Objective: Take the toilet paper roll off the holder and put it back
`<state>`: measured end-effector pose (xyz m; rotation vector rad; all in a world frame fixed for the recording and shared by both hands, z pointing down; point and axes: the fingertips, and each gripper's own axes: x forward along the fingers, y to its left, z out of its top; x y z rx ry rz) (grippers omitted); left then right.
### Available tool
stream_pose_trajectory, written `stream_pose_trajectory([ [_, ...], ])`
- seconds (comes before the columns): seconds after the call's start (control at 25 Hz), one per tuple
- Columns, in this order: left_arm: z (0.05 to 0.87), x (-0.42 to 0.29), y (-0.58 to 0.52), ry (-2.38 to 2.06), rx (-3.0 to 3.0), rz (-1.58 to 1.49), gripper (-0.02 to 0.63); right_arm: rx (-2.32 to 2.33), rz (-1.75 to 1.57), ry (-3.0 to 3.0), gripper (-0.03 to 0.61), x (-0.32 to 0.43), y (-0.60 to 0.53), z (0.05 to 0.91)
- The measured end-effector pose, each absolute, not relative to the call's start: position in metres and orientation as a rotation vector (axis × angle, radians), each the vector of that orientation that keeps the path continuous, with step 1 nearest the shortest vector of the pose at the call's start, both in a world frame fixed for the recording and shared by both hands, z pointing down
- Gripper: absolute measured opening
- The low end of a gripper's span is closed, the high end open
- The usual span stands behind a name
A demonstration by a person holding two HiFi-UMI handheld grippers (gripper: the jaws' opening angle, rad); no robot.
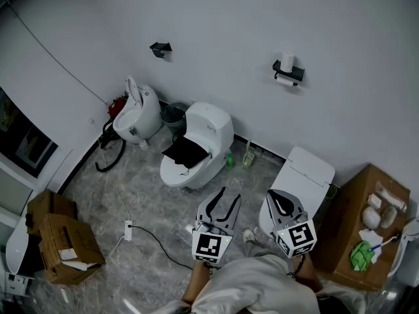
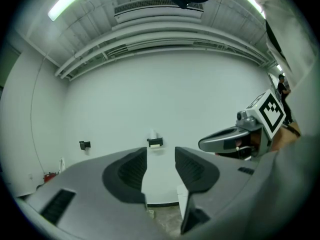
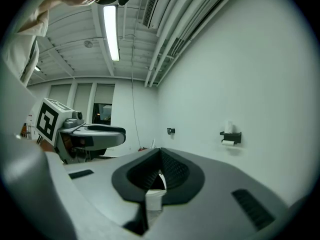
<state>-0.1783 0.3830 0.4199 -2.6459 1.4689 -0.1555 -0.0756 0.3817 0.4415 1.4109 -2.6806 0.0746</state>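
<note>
Bare white wall (image 1: pixel 275 18) above grey marbled floor (image 1: pixel 137 195).

1. The toilet paper roll (image 1: pixel 287 62) is white paper, soft and matt; its holder (image 1: pixel 289 74) is black and matt, metal or plastic I cannot tell.
2. The toilet (image 1: pixel 208 131) is white, smooth and glossy, like ceramic.
3. The floor (image 1: pixel 131 188) is grey stone-patterned tile; smooth, slightly shiny.
4. The box (image 1: pixel 65 247) is brown cardboard, matt.
5. The left gripper (image 2: pixel 161 156) has a grey matt plastic body; its pads (image 2: pixel 131 171) are black and ribbed.
6. The wall (image 1: pixel 229 31) is white, smooth and matt.
</note>
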Motion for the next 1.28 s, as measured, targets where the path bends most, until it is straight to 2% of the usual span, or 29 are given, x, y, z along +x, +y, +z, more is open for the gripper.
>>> stream_pose_trajectory([
  [0.68,0.415,-0.161,0.268,1.495,-2.629,-0.182,0.183,1.376,0.093,-2.693,-0.004,-0.057,0.265,0.442],
  [1.28,0.414,-0.139,0.215,1.478,-2.62,-0.232,0.183,1.426,0.122,-2.695,-0.004,-0.028,0.212,0.445],
])
